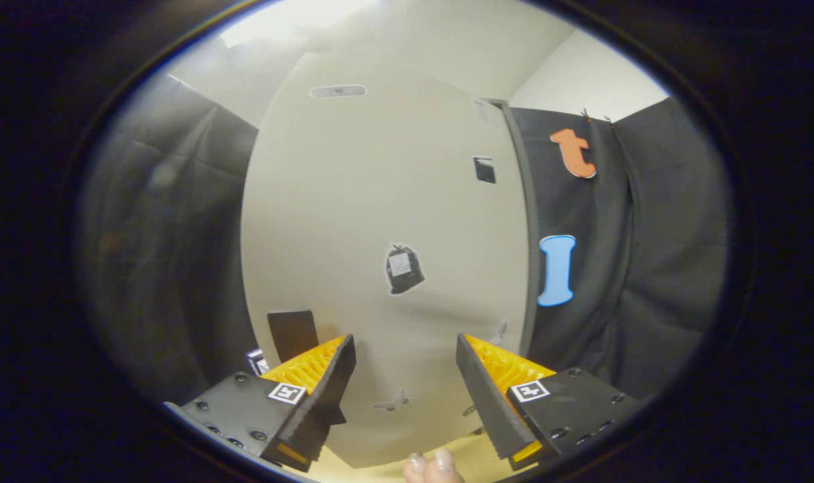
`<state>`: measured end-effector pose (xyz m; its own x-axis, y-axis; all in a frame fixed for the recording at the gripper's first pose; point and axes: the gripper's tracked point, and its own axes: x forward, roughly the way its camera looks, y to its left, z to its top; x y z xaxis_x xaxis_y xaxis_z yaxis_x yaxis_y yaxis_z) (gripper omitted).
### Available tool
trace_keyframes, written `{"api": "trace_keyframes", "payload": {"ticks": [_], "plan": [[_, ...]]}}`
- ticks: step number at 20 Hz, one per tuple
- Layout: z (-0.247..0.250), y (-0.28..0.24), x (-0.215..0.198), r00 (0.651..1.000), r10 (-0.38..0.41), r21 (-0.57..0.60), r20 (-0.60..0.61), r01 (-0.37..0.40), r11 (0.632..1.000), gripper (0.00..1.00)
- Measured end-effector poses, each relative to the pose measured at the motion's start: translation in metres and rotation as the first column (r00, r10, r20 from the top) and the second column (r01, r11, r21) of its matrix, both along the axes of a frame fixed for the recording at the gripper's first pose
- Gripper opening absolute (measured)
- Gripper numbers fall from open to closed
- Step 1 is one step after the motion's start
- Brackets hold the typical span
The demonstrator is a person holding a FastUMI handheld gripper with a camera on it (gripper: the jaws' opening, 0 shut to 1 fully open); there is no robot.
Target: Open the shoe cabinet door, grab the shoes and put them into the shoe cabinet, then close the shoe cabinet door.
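Claw (405, 376) spread wide, 2 fingers gripping nothing, aimed square at pale cabinet door (380, 221) just ahead; door flat and shut, small stickers on its face; shoes unseen; fits before opening or after closing; fingertips (433, 466) of a person's hand below.

Gripper (405, 365) fingers spread wide, nothing btwn them; a hand's fingertips (433, 464) show just below.

The left finger (326, 382) is hiding the lower part of a dark panel (292, 334) on the door (380, 221). Fingertips (433, 466) are being cut off below. Small stickers (391, 402) are staying too blurred to identify.
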<state>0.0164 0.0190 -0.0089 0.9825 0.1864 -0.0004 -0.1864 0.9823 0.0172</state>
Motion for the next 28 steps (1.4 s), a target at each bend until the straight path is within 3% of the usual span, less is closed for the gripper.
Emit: {"api": "trace_keyframes", "payload": {"ticks": [5, 15, 28], "plan": [[-0.008, 0.046, 0.02, 1.0, 0.005, -0.01, 0.005, -0.005, 1.0, 0.97], [-0.01, 0.073, 0.089, 0.999, -0.036, -0.025, -0.004, 0.036, 0.999, 0.97], [-0.014, 0.094, 0.095, 0.996, -0.092, -0.034, -0.006, 0.092, 0.995, 0.97]]}}
